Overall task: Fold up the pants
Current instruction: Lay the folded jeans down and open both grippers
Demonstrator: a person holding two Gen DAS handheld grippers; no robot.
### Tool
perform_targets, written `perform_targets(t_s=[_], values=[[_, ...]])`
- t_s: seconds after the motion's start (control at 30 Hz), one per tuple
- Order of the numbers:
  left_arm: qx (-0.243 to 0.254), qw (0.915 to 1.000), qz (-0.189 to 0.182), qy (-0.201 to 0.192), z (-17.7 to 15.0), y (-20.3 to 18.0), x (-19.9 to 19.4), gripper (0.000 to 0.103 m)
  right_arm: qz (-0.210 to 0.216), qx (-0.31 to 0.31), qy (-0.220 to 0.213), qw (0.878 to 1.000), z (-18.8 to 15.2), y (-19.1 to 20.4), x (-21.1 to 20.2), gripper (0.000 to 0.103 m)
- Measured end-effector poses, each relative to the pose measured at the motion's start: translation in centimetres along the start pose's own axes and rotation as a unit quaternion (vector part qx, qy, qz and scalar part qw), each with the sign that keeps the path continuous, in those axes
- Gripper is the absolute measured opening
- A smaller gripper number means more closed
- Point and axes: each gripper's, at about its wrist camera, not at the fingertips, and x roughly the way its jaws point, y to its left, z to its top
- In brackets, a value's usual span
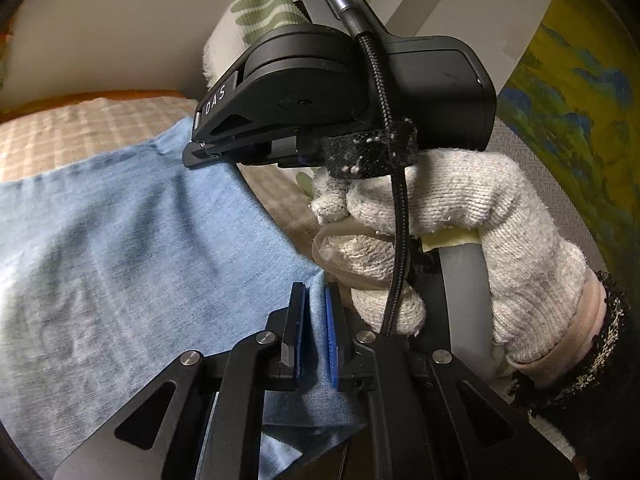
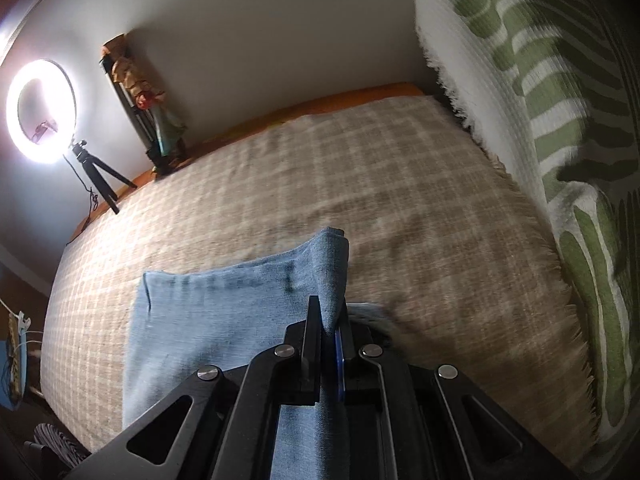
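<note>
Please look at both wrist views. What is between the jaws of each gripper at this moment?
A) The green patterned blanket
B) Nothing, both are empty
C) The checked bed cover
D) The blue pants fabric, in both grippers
D: the left gripper and the right gripper each pinch a fold of the blue pants between closed jaws.

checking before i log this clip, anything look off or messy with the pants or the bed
Nothing stands out. The blue pants lie on the checked blanket, with an edge pinched in both the left gripper and the right gripper. No spill or damage is visible.
</note>
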Motion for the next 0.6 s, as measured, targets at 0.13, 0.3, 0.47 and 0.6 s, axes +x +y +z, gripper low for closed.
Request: perform_targets(t_s=[0.13,0.3,0.47,0.6], values=[[-0.001,1.0,0.007,0.005,-0.2,1.1,0.4,0.008,0.003,-0.01,0.012,1.0,-0.2,-0.5,1.2,0.002],[0.009,0.9997,0.022,0.005,0.0,2.3,-0.6,0.009,0.01,-0.01,0.019,1.0,-0.2,-0.9,2.3,0.003],[0.012,0.9992,0.03,0.023,-0.5,2.9,-2.0,0.015,-0.003,-0.025,0.012,1.0,-0.5,-0.8,2.8,0.003],[0.018,0.9987,0.039,0.027,-1.1,3.9,-4.6,0.033,-0.03,-0.022,0.003,0.999,-0.5,-1.0,2.2,0.026]])
